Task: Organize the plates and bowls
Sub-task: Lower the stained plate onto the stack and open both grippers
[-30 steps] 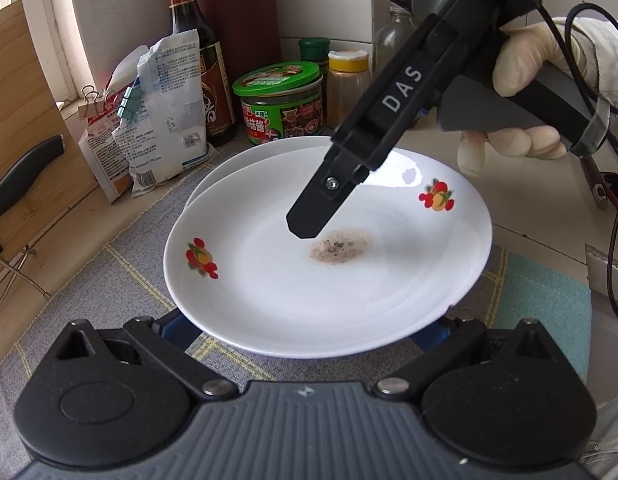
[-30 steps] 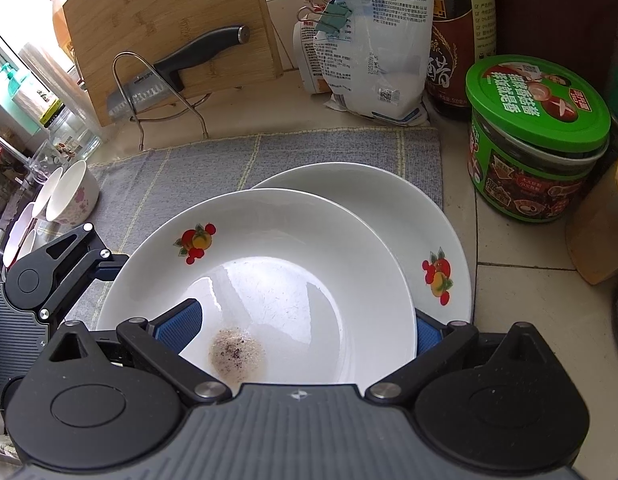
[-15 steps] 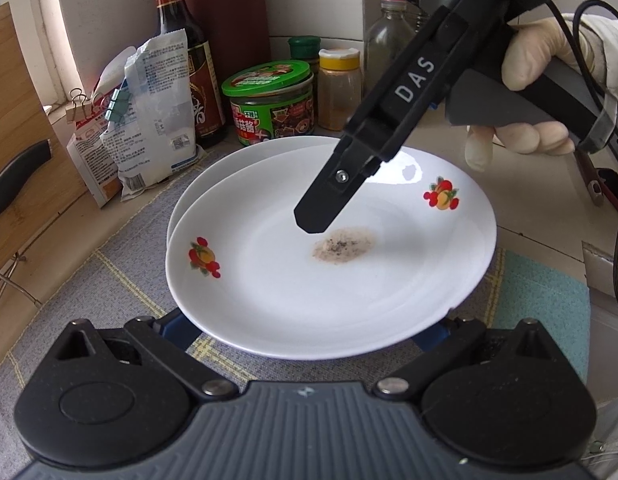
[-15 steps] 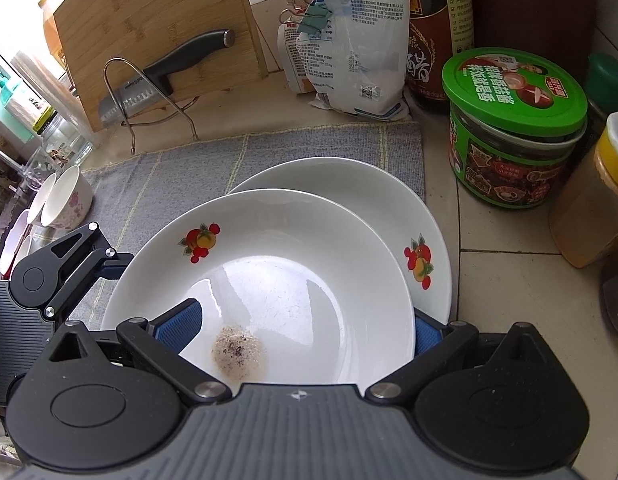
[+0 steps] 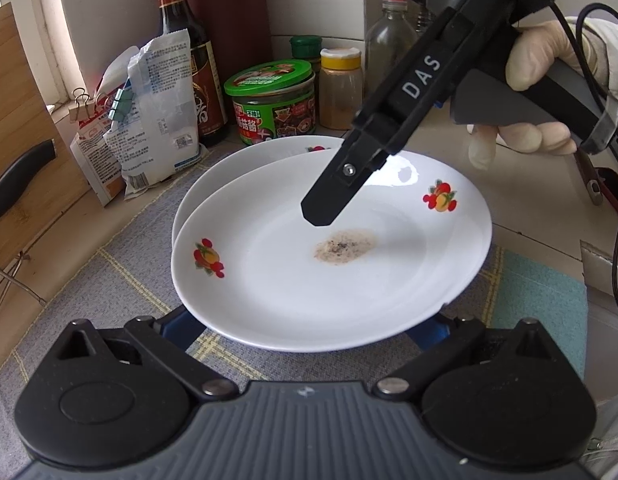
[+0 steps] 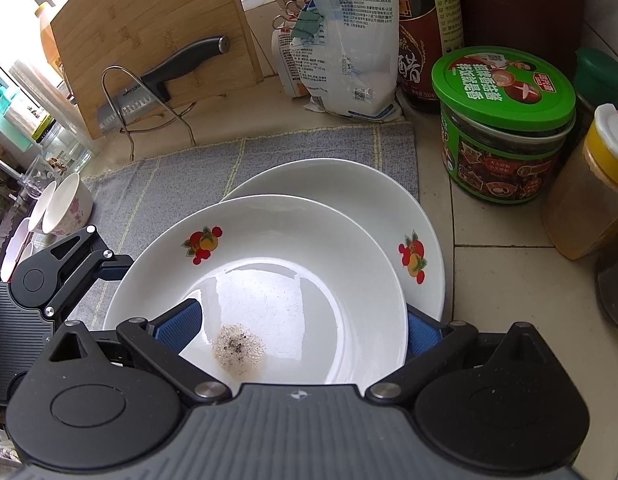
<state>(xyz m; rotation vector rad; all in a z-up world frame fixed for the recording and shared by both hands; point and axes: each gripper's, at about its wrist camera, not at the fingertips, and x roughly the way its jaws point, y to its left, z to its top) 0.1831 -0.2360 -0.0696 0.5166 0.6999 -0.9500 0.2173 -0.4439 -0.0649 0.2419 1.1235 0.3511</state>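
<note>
I see the tiled bench (image 6: 489, 264) carrying a grey cloth mat (image 6: 189, 184), with a wooden cutting board (image 6: 149, 32) propped at the back and a knife (image 6: 181, 64) in a wire stand against it. On the mat lies the lower plate (image 6: 349, 192); the upper plate (image 6: 289, 264), fruit-printed like it, overlaps it, shifted toward me. My left tool (image 5: 305, 326) is spread wide, its blue pads under that plate's near rim, gripping nothing. My right tool (image 6: 297, 328) is equally wide apart: one pad sits over the plate's inside, the other is hidden behind its rim, not clamped. Crowding the far side are a soy bottle (image 6: 425, 40), a clipped bag (image 6: 349, 40), a green-lidded jar (image 6: 505, 92) just beside the lower plate, and a yellow-capped spice jar (image 6: 589, 192). Small bowls (image 6: 69, 204) stand off the mat's left end. A speckled residue (image 6: 239, 350) marks the upper plate's middle.
</note>
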